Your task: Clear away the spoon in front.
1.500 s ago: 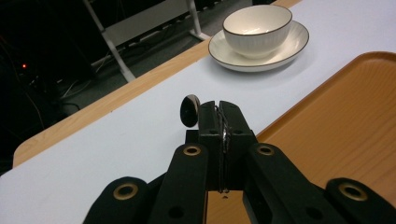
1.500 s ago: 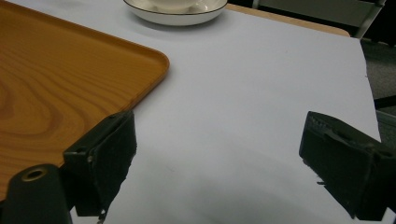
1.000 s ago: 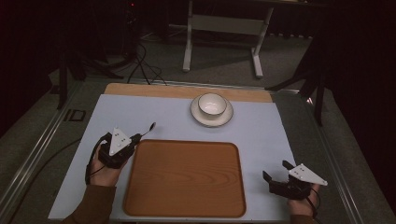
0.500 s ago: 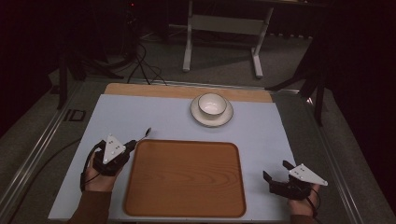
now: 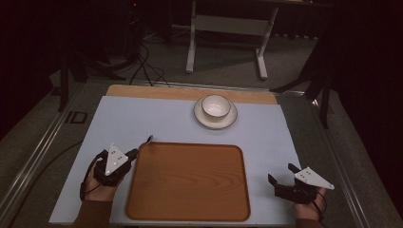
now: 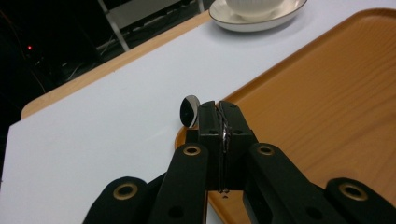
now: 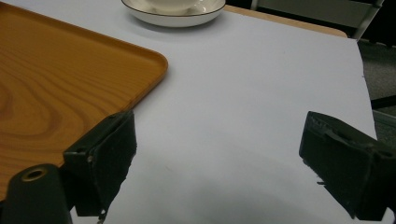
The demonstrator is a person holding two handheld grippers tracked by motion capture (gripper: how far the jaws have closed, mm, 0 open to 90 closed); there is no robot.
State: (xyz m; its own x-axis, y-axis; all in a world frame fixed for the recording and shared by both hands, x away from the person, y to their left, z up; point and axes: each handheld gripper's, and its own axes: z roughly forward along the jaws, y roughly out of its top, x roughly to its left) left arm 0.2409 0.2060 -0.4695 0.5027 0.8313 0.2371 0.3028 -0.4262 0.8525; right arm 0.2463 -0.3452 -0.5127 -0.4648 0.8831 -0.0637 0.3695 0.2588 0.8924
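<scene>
- Jaws of my left tool (image 6: pixel 220 122), seen low and central in the left gripper view, are pressed together on the thin handle of a spoon (image 6: pixel 189 111); its dark, shiny bowl sticks out just past the tips, over the rim at the tray's corner.
- In the high view that same left tool (image 5: pixel 134 153) sits at the lower left, just beside the left edge of the wooden tray (image 5: pixel 190 185), with the spoon (image 5: pixel 148 139) pointing up and right beyond it.
- My right tool (image 5: pixel 283 176) rests at the lower right of the high view, on the pale counter (image 5: pixel 142 118), jaws spread wide and holding nothing; the right gripper view shows bare counter between them.
- The tray lies flat in the lower middle, nothing on it.
- Farther up, in the upper middle, a white bowl (image 5: pixel 216 106) stands on a saucer (image 5: pixel 230 121), well apart from both tools.
- I judge the spoon light, stiff and slick, likely metal, so it could pivot or slip in a narrow pinch; the grip on the handle looks right.
- The bowl and saucer look like ceramic: breakable, smooth, and best taken by the rim if I must move them.
</scene>
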